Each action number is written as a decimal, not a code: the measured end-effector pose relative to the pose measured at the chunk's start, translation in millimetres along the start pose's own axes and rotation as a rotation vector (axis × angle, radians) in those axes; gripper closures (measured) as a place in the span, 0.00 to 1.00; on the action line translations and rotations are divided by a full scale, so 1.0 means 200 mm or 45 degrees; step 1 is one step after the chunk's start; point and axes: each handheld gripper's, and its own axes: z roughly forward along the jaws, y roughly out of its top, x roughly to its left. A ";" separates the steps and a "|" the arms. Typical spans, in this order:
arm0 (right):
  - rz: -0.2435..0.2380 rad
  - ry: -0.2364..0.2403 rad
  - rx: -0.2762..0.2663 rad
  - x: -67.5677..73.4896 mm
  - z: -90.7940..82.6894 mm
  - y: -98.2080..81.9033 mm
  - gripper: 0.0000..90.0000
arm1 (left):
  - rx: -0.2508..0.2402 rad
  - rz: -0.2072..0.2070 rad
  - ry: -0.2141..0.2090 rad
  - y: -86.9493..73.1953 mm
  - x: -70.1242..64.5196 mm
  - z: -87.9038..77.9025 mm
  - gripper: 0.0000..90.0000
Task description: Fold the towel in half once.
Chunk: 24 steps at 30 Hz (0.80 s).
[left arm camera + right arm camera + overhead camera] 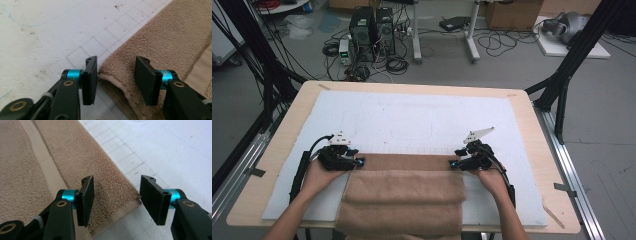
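A: Two black two-jaw grippers are sitting at the far corners of a folded tan terry-cloth towel (404, 192). The left gripper (360, 161) is lying at the towel's far left corner, the right gripper (453, 164) at its far right corner.

B: Are the claws pinching the cloth?

A: No. In the left gripper view the left gripper (116, 75) is standing with its jaws spread, and the corner of the towel (160, 47) is lying in the gap between them. The cloth is touching or nearly touching the jaw at the left of that view; I cannot tell which. The other jaw is hanging clear above the pile.

B: And the right one?

A: The right gripper (116, 197) is also holding its jaws apart. The corner of the towel (75, 162), with its flat woven hem band, is lying between them, reaching almost to the jaw at the right of that view. Neither pad is pressing on it.

B: Where is the towel lying as a whole?

A: It is resting in stacked folds on the white foam sheet (412, 115) that is covering the pale wooden table (524, 107), near the person's edge, with its front fold hanging over that edge. Both hands are gripping the tools from below, each one just outside a side edge of the towel.
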 end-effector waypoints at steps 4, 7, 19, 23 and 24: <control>0.016 0.027 0.019 -0.01 0.02 -0.01 0.68 | 0.007 0.017 -0.027 0.00 -0.01 0.00 0.75; -0.005 0.076 0.021 -0.01 0.03 -0.01 0.84 | 0.008 0.019 -0.043 0.01 -0.01 0.00 0.83; -0.031 0.038 -0.010 -0.02 -0.03 0.03 0.92 | -0.040 0.070 0.066 0.05 -0.05 -0.03 0.90; -0.030 0.013 -0.013 -0.03 -0.05 0.05 0.92 | -0.062 0.059 0.087 0.08 -0.06 -0.02 0.90; -0.029 0.005 -0.003 -0.04 -0.05 0.06 0.92 | -0.069 0.054 0.086 0.09 -0.05 -0.02 0.90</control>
